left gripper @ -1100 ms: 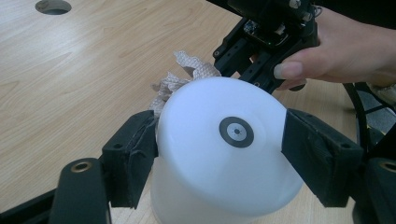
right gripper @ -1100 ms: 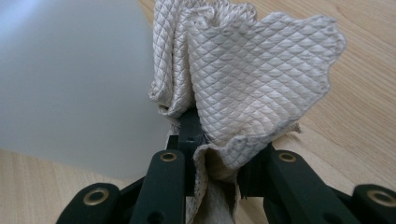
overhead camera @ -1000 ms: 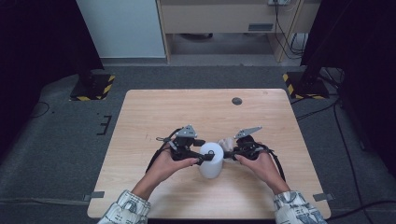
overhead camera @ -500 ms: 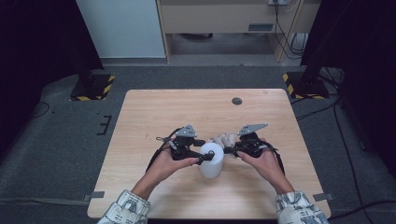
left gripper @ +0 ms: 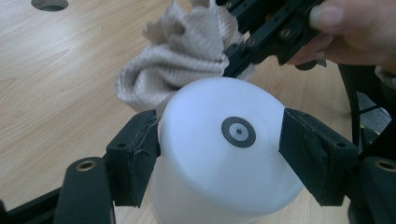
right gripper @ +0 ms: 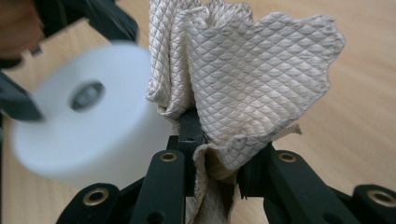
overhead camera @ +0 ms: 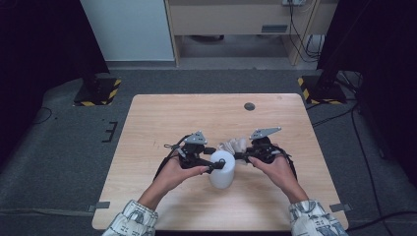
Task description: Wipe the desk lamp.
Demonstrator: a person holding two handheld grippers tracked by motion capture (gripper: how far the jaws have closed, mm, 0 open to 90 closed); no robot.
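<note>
Two hand-held grippers meet near the middle of the light wooden table [overhead camera: 162, 123], toward the person's side; left gripper [left gripper: 219, 140] has its black jaws spread wide around the white cylindrical plastic container [left gripper: 224, 154], one pad on each side of the upper wall; left pad touches the wall, right pad sits at the rim, so a wide grip on the container; container stands upright on the table, its flat white top carrying a small grey ring mark [left gripper: 238, 132]; in the high view the container [overhead camera: 222, 169] sits between both hands, closer to the left gripper [overhead camera: 215, 158].

Right gripper [right gripper: 217, 161] has its jaws pinched nearly together on the beige quilted cloth [right gripper: 243, 79]; cloth is bunched and stands up from the jaws in folds, with a strip hanging down between them; diamond-pattern weave is clear in the right gripper view; container there is blurred, at the left, just beside the cloth.

Left gripper view: cloth [left gripper: 182, 60] sits just behind the container's top edge, looks to be touching or nearly so; cannot tell which; right gripper [left gripper: 236, 60] holds it at the cloth's right side.

High view: cloth [overhead camera: 235, 145] lies above and right of the container, right gripper [overhead camera: 240, 155] at its edge; small dark round hole [overhead camera: 250, 106] in the table farther back, well apart from both.
</note>
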